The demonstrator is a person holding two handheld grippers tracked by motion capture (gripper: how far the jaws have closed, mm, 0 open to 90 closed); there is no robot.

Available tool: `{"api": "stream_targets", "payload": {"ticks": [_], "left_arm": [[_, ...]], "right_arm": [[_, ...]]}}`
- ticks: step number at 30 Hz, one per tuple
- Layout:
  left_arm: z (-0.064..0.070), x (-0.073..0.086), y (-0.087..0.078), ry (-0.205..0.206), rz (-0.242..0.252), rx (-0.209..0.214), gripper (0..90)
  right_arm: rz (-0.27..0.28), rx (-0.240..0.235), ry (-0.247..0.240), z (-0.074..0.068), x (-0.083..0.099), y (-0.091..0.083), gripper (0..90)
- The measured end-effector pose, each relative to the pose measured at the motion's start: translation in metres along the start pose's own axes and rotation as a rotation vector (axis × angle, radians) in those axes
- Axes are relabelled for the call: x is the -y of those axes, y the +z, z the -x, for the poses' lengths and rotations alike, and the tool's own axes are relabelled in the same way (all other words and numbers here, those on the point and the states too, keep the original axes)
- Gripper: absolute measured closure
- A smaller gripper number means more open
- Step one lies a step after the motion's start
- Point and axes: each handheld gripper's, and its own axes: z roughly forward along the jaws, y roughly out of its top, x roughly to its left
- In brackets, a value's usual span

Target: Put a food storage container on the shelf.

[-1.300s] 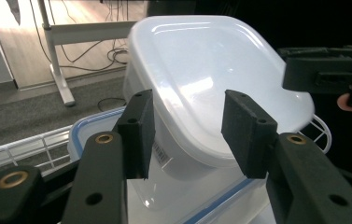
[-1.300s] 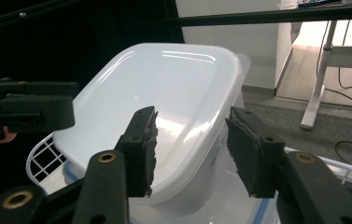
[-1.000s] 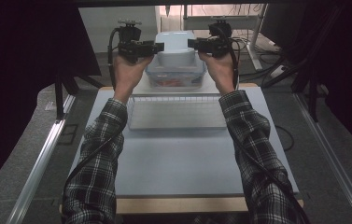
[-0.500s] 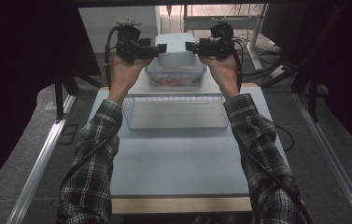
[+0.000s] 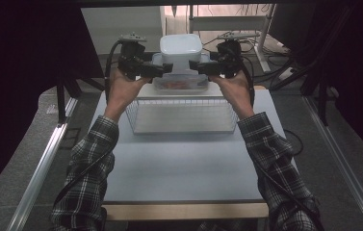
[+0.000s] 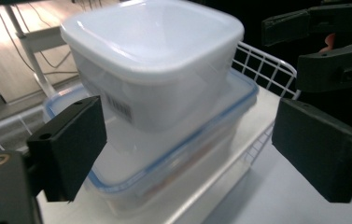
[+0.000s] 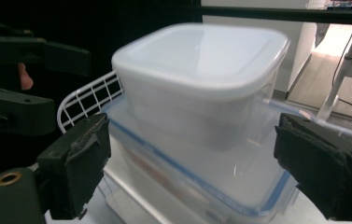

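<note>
- Dark curtains and a grey floor framed a pale table point(image 5: 184, 168), with desk legs and cables visible beyond its far edge.
- Both pairs of jaws stood spread wide, gripping nothing; in each gripper view the black pads flanked the stacked boxes with clear gaps on both sides.
- From the left side the left gripper point(image 5: 165, 70) pointed inward at the stack, and the right gripper point(image 5: 196, 68) faced it from the other side, so the two nearly met in front of the boxes.
- Between them sat a white lidded tub point(image 6: 157, 56) resting on top of a flatter clear box with a blue-edged lid point(image 7: 201, 182); something reddish showed faintly inside the lower box.
- That stack stood at the far end of the table, just behind a white wire basket point(image 5: 181, 115), which lay near the table's middle and looked to hold nothing.
- Judged from this, the work was at its start: the grippers were lined up for a grasp, but no box had been seized or lifted.
- Closing on the tub or the stack, lifting it, and probably setting it into the basket all remained to be done.
</note>
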Motion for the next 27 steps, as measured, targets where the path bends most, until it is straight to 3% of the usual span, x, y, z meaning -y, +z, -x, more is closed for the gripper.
{"api": "stream_targets", "payload": {"ticks": [7, 12, 20, 27], "left_arm": [[0.005, 0.016, -0.001, -0.003, -0.019, 0.013, 5.9], [0.011, 0.025, -0.003, 0.023, -0.025, 0.009, 4.8], [0.019, 0.039, -0.005, 0.066, -0.023, 0.006, 4.6], [0.022, 0.054, -0.006, 0.059, -0.016, 0.037, 6.7]], "right_arm": [[-0.03, 0.014, -0.047, -0.01, 0.017, -0.002, 7.1], [-0.045, 0.014, -0.062, -0.013, 0.025, -0.002, 6.3], [-0.056, -0.016, -0.067, -0.018, 0.038, -0.002, 6.0], [-0.061, -0.041, -0.086, -0.023, 0.048, -0.004, 6.1]]}}
